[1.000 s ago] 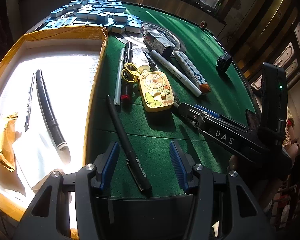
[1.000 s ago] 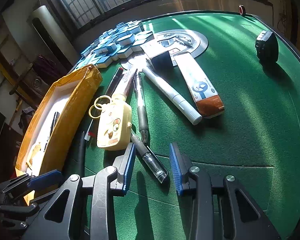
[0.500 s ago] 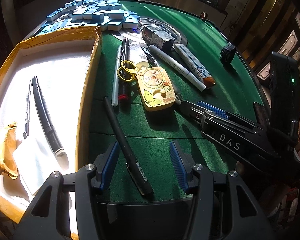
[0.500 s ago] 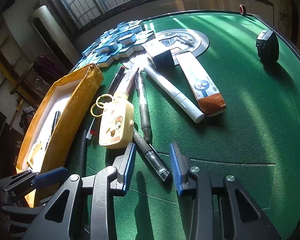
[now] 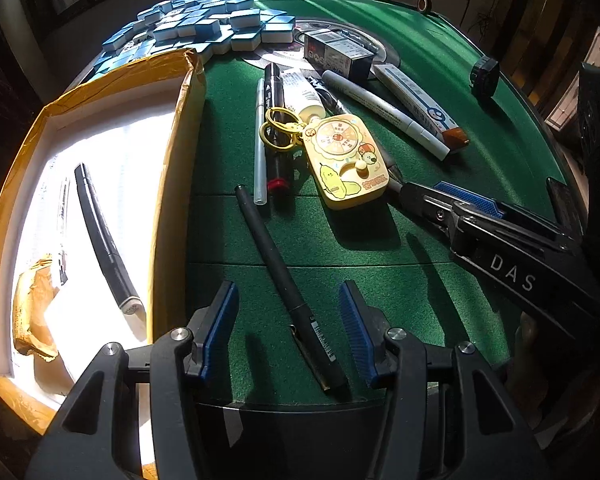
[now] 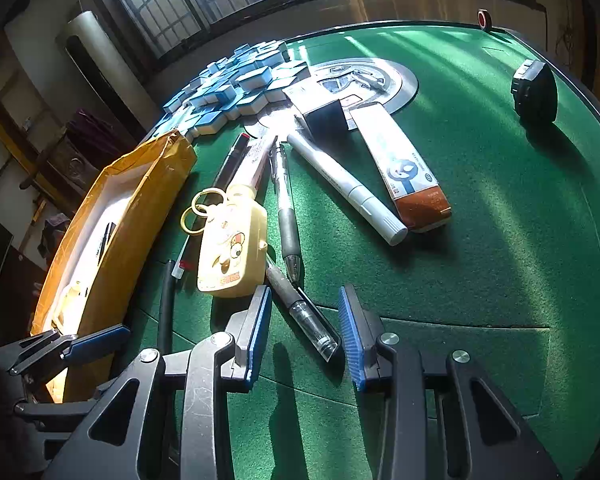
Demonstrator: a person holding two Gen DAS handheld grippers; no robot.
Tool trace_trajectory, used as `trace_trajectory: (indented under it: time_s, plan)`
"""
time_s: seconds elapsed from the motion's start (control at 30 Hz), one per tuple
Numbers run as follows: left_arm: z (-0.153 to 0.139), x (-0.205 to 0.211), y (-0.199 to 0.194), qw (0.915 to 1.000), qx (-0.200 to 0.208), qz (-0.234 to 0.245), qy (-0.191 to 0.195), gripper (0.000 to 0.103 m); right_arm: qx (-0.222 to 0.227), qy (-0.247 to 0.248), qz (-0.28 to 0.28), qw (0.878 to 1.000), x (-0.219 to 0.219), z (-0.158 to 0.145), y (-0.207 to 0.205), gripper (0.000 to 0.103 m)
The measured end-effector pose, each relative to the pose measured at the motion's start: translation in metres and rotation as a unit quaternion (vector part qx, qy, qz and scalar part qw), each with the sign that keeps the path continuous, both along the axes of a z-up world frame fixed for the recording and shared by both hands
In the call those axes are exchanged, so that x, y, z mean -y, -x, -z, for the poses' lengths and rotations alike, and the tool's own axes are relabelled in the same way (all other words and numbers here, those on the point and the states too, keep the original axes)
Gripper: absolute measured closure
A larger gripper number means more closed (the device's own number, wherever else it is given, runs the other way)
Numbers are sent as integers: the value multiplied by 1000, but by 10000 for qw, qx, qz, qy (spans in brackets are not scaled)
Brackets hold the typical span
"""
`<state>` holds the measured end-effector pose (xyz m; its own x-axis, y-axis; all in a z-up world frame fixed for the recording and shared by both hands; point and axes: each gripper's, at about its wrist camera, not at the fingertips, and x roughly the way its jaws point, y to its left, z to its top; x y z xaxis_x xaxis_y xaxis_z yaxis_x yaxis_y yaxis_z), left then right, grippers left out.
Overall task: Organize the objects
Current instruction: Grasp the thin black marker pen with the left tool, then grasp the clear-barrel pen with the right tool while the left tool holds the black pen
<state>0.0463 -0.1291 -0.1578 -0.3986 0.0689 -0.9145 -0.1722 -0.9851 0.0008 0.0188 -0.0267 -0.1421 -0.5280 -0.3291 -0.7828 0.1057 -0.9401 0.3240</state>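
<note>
Low over green felt [image 5: 380, 288], both grippers' jaws agape astride pens.

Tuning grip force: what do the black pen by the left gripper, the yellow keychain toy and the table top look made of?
Black pen: looks like matte plastic, dull with no glare, printed label near one end. Yellow keychain toy: glossy moulded plastic, with sun highlights and a printed cartoon face; its ring could be coated metal or plastic. Table top: green felt-like cloth with a fuzzy nap and visible seam lines.
</note>
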Motion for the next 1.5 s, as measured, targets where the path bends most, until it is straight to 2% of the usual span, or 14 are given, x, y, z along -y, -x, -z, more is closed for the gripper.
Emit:
trace_trajectory:
  time_s: [0.13, 0.2, 0.3, 0.43, 0.6, 0.83, 1.03, 1.1, 1.13, 1.17, 1.3, 1.5]
  plan:
    - [6, -9, -1, 9993, -29, -10, 383, 56, 1, 2, 9, 10000, 0, 0, 0, 72]
    - [7, -8, -2, 9985, -65, -67, 547, 64, -1, -8, 13, 10000, 1, 0, 0, 72]
    - [6, -3, -2, 9982, -70, -65, 584, 73, 1, -1, 10, 10000, 1, 0, 0, 72]
    - [7, -4, -6, 9974, -60, 11, 721, 91, -1, 2, 7, 10000, 1, 0, 0, 72]
    - [7, -13, -14, 9961, -164, 182, 847, 92, 0, 12, 10, 10000, 1, 0, 0, 72]
    - [-2, -6, -13, 9995, -77, 258, 191, 93, 47, -3, -45, 10000, 1, -2, -2, 72]
    - [1, -1, -6, 9999, -32, 136, -16, 93, 5, -57, -115, 9999, 7, 0, 1, 72]
    - [2, 2, -4, 9999, 11, 92, -103, 93, 25, -75, -231, 9997, 10, -1, 0, 81]
    - [3, 4, -2, 9999, 31, 59, -132, 93, 83, 25, -305, 9995, 9, 0, -1, 91]
    - [4, 5, -1, 9999, 61, 26, -155, 93, 110, 105, -331, 9993, 8, 0, -3, 92]
    - [6, 10, 3, 9995, 159, -54, -278, 93, 102, -148, -393, 9991, 3, -1, -17, 92]
    - [6, 8, 5, 9996, 124, -55, -239, 93, 172, -386, -519, 9978, -9, -4, -34, 92]
